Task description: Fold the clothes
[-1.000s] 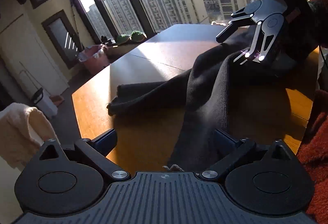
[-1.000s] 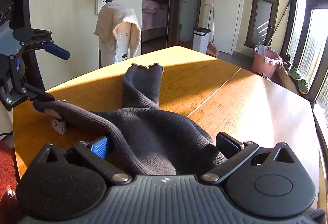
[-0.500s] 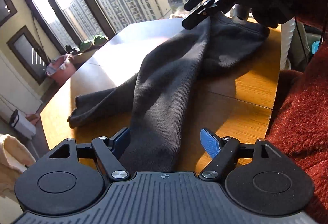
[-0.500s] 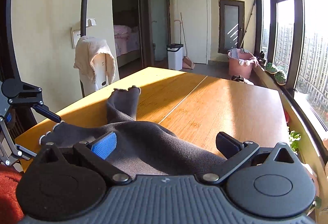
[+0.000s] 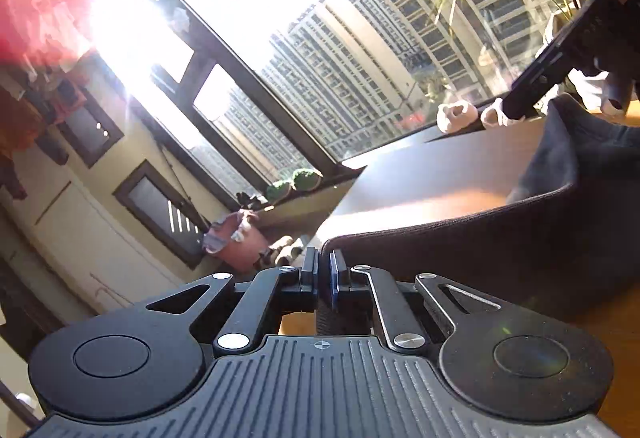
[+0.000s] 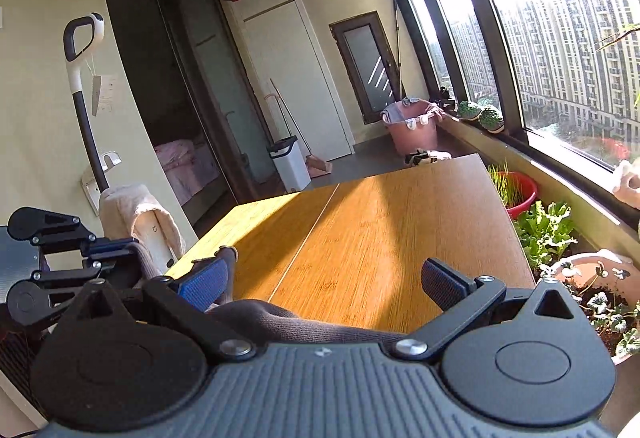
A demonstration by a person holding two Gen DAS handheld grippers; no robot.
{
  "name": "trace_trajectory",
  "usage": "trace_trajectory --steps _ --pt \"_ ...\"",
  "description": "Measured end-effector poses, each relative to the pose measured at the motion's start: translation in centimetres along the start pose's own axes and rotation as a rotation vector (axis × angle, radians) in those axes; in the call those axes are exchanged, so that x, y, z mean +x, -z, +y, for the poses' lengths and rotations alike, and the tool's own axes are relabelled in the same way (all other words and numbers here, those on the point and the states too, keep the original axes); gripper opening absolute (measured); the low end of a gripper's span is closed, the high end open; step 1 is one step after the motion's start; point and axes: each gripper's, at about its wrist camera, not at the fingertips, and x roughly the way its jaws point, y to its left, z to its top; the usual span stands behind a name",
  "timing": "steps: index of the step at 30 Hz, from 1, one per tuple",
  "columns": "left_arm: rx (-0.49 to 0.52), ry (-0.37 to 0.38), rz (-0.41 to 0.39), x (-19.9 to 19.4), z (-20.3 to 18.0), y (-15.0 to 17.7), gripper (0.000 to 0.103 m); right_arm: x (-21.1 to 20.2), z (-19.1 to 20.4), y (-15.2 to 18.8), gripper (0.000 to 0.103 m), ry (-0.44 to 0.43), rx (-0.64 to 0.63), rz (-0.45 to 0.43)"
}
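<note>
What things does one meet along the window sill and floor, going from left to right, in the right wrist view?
White bin → pink bucket → two green cactus pots → red basin → leafy plants.

Right claw [image 6: 324, 284] gapes over dark knit garment [image 6: 280, 322] on wooden table [image 6: 380, 222].
</note>
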Motion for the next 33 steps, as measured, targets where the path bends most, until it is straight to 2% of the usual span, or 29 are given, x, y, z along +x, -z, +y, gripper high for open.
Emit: trace_trajectory --steps 1,2,3,4,6,8,11,15,16,17,18,22,24,25,28,30,32,33 --pt "-0.039 -0.113 -0.037 2.2 1.2 -0.9 0.029 -0.1 0.9 -0.2 0.103 0.011 0.017 -0.029" --pt "-0.089 -0.198 -0.054 4.2 2.3 -1.4 0.059 -0.2 1.7 -0.4 0.103 0.014 0.027 -0.055" --pt "-0.151 -0.220 -0.052 5.8 3.5 -1.5 0.071 -0.4 2.3 -0.5 0.103 0.016 0.028 -0.074" --pt "-0.226 -0.178 -0.042 6.9 4.7 -1.3 0.082 -0.7 3.1 -0.5 0.103 0.018 0.016 -0.083" --pt "-0.331 0.017 -0.009 7.5 6.2 0.0 0.084 -1.1 4.2 -0.4 0.103 0.015 -0.038 -0.058" --pt "-0.290 0.153 0.011 6.3 5.9 2.2 0.092 -1.5 5.0 0.2 0.103 0.011 -0.101 -0.020" --pt "-0.045 0.252 0.038 3.0 3.6 6.2 0.095 -1.2 5.0 1.3 0.103 -0.004 -0.138 0.051" --pt "0.233 0.342 0.121 -0.5 -0.6 10.8 0.095 0.2 5.0 1.7 0.103 -0.012 -0.082 0.108" --pt "0.283 0.347 0.129 -0.8 -1.4 11.6 0.091 0.6 5.1 1.7 0.103 -0.025 -0.065 0.108" --pt "0.315 0.346 0.131 -0.8 -2.0 12.1 0.081 0.8 5.2 1.7 0.103 -0.042 -0.049 0.104" --pt "0.324 0.339 0.131 -0.5 -2.4 12.2 0.076 1.1 5.3 1.6 0.103 -0.055 -0.036 0.099" --pt "0.320 0.357 0.144 1.9 -2.8 11.5 0.072 1.6 6.7 1.5 0.103 -0.092 0.013 0.090" --pt "0.351 0.390 0.183 2.7 -3.4 10.9 0.043 1.3 7.8 1.6 0.103 -0.094 0.016 0.085" --pt "0.374 0.410 0.221 2.7 -4.0 10.8 0.014 1.1 8.0 1.8 0.103 -0.088 0.016 0.081" --pt "0.425 0.459 0.274 0.1 -4.9 9.4 0.009 0.1 7.5 2.2 0.103 -0.053 0.035 0.067" --pt "0.407 0.510 0.279 -2.8 -4.8 7.6 0.008 -0.4 6.9 2.3 0.103 -0.031 0.059 0.054" --pt "0.385 0.563 0.241 -6.3 -4.2 4.8 0.008 -0.8 6.4 2.3 0.103 -0.014 0.078 0.043" --pt "0.385 0.565 0.207 -7.4 -3.8 3.3 0.008 -0.7 6.2 2.2 0.103 -0.010 0.088 0.038"
